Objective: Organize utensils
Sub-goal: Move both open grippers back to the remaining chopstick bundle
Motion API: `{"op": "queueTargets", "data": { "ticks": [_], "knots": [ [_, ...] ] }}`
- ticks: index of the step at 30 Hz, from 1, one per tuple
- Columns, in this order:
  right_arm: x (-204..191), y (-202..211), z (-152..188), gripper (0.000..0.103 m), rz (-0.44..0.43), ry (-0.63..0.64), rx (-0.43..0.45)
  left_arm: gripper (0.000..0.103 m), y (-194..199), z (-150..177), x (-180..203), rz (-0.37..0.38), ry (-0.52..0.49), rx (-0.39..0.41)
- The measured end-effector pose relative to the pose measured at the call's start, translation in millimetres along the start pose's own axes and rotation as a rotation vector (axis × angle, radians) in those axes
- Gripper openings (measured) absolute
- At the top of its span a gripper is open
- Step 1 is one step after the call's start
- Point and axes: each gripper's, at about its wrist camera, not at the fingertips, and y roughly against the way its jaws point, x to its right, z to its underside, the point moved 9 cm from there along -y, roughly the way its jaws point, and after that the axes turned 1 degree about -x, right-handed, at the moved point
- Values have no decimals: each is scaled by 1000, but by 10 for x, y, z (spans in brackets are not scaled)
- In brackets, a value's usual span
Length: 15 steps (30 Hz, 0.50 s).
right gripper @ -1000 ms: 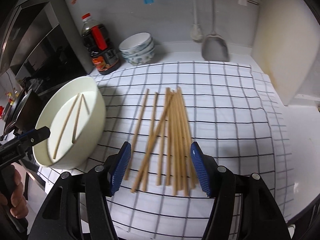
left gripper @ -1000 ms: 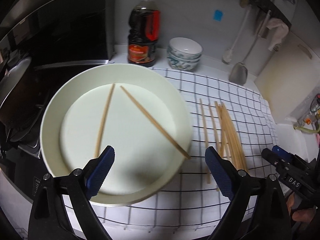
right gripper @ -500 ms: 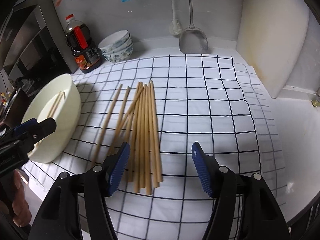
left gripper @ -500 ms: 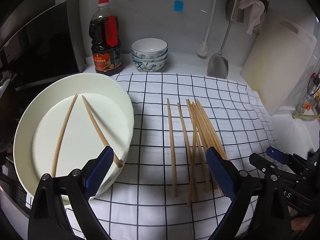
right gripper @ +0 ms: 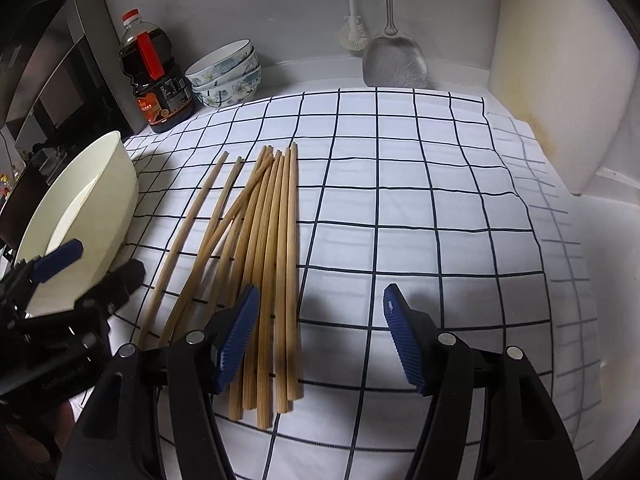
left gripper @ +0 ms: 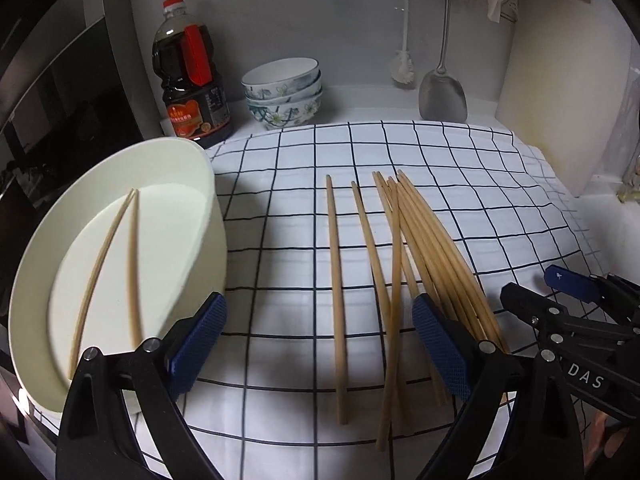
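Several wooden chopsticks lie side by side on a checked cloth; they also show in the right wrist view. A cream bowl at the left holds two chopsticks. My left gripper is open, low over the near ends of the two leftmost loose chopsticks. My right gripper is open and empty, just right of the pile's near ends. The bowl sits left in the right wrist view.
A dark sauce bottle and stacked patterned bowls stand at the back. A metal spatula and a brush hang on the wall. A pale cutting board leans at the right. A dark stove area lies left.
My left gripper has moved right, from over the bowl to over the loose chopsticks. My right gripper has shifted right of the pile. Both have stayed open.
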Motion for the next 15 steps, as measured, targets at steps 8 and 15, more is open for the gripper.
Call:
{"op": "queueTargets", "data": {
  "ticks": [8, 15],
  "knots": [
    [7, -80, -14, 62, 3, 20, -3, 92, -183, 36, 56, -7, -2, -14],
    [29, -176, -35, 62, 27, 41, -11, 92, -249, 89, 74, -24, -1, -30]
  ]
}}
